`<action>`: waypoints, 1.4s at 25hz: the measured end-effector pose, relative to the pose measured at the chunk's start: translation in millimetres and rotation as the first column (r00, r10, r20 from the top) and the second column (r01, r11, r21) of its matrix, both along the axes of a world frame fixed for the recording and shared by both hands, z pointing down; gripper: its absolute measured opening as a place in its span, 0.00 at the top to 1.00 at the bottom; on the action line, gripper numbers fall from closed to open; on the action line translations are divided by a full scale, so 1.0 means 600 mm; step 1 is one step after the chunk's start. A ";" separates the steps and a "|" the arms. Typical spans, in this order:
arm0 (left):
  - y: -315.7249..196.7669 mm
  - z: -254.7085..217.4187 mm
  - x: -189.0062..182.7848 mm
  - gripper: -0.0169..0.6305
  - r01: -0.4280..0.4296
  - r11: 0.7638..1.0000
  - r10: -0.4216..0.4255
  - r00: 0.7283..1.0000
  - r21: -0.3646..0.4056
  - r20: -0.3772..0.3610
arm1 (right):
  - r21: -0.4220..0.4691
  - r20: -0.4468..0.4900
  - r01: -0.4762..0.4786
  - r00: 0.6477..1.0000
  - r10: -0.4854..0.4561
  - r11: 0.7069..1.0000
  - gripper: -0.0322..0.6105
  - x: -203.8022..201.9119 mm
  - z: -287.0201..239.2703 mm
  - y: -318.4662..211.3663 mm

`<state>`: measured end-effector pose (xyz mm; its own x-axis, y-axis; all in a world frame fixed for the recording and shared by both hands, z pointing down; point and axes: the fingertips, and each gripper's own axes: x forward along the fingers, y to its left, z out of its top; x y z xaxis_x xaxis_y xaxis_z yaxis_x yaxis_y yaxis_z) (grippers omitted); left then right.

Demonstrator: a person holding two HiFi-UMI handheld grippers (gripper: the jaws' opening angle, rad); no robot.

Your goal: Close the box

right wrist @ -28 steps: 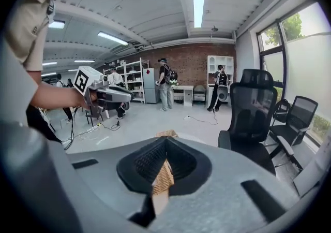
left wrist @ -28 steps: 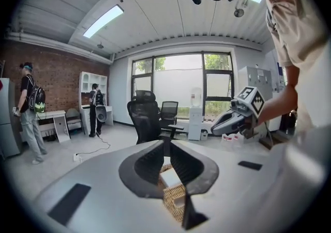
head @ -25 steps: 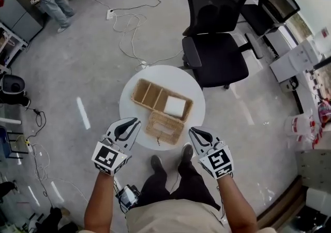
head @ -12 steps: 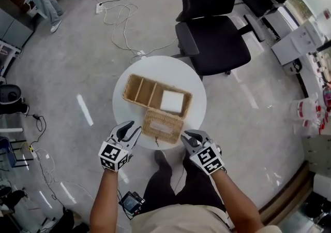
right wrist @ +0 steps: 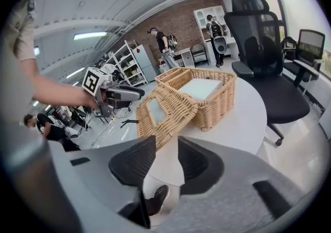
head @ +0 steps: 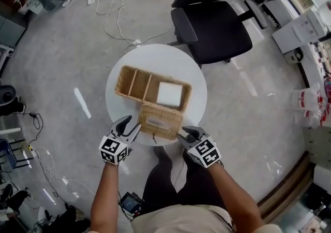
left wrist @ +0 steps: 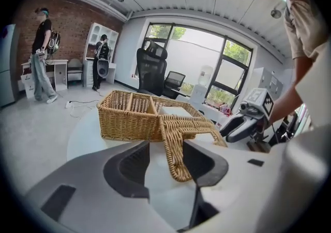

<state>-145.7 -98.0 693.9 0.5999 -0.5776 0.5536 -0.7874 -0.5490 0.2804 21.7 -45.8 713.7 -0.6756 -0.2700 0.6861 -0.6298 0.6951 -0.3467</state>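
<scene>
A wicker box [head: 150, 88] with compartments stands on the round white table [head: 187, 67]; a white block [head: 170, 93] fills its right compartment. Its woven lid [head: 161, 121] lies folded open toward me, over the table's near edge. My left gripper [head: 129, 126] sits at the lid's near left corner and my right gripper [head: 182, 133] at its near right corner. Both sets of jaws have just been opening. In the left gripper view the lid [left wrist: 178, 139] reaches between the parted jaws of the left gripper [left wrist: 165, 158]. In the right gripper view the lid [right wrist: 164, 114] ends just ahead of the right gripper [right wrist: 166, 153].
A black office chair [head: 212, 25] stands just beyond the table. Cables [head: 119, 4] trail over the floor at the back left. My feet [head: 158, 157] are under the table's near edge. People stand by shelves and desks far off.
Both grippers have come down from chest height to the table's near edge, either side of the lid. Their jaws were shut before and now stand apart.
</scene>
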 end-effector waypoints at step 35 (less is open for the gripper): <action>0.003 -0.102 0.041 0.82 0.039 0.999 -0.033 0.983 0.031 -0.181 | 0.125 0.212 -0.009 0.977 -0.018 0.992 0.77 -0.008 -0.147 -0.005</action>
<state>-120.9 -96.3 632.4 0.6669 -0.6174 0.4171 -0.7447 -0.5333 0.4013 17.0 -48.9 625.6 -0.8036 -0.3409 0.4879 -0.5480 0.7438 -0.3828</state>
